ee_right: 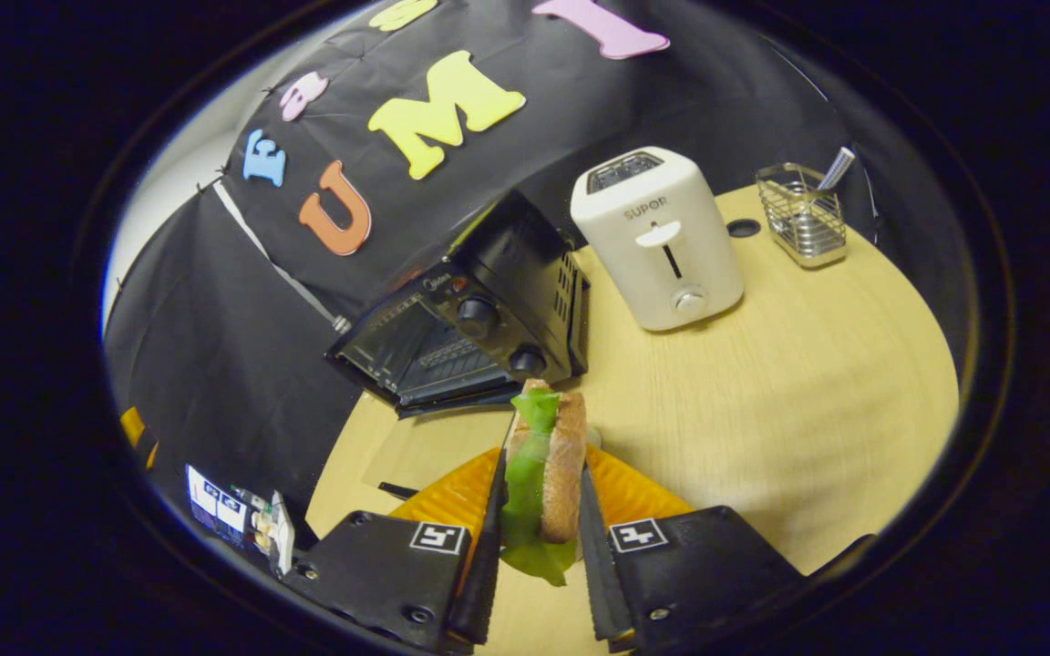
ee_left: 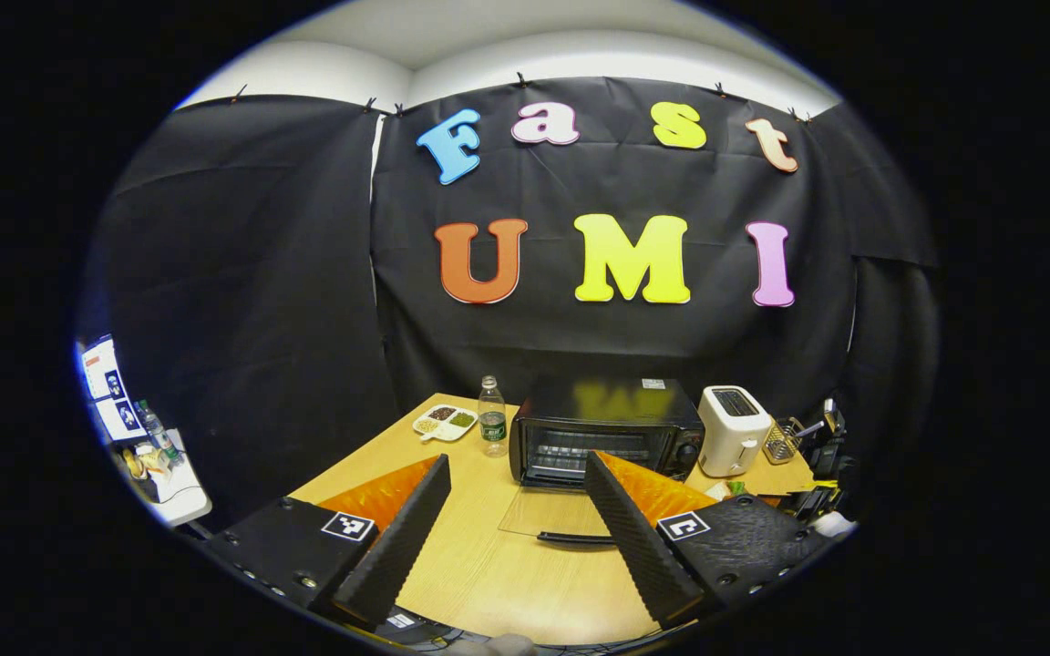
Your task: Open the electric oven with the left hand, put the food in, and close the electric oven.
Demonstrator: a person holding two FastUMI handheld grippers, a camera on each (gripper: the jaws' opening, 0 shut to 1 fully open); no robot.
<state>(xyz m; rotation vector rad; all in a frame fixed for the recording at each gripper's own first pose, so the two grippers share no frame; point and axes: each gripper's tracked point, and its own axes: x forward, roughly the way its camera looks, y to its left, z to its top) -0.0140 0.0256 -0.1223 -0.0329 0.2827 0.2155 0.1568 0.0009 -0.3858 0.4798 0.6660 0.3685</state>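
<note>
Left gripper (ee_left: 516, 519): fingers spread wide, holding nothing.
Right gripper (ee_right: 539, 510): clamped on sandwich (ee_right: 548, 474).
Oven (ee_left: 605, 428): ahead of left gripper, door (ee_left: 548, 515) folded down flat between its fingertips.
Toaster (ee_right: 657, 239): beyond right gripper.

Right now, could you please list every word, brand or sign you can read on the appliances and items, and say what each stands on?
"SUPOR": front of the white toaster.
Electric oven: a small mark above its knobs, too blurred to read.
Water bottle: label too small to read.
Left gripper and right gripper: square coded markers, no words.
</note>
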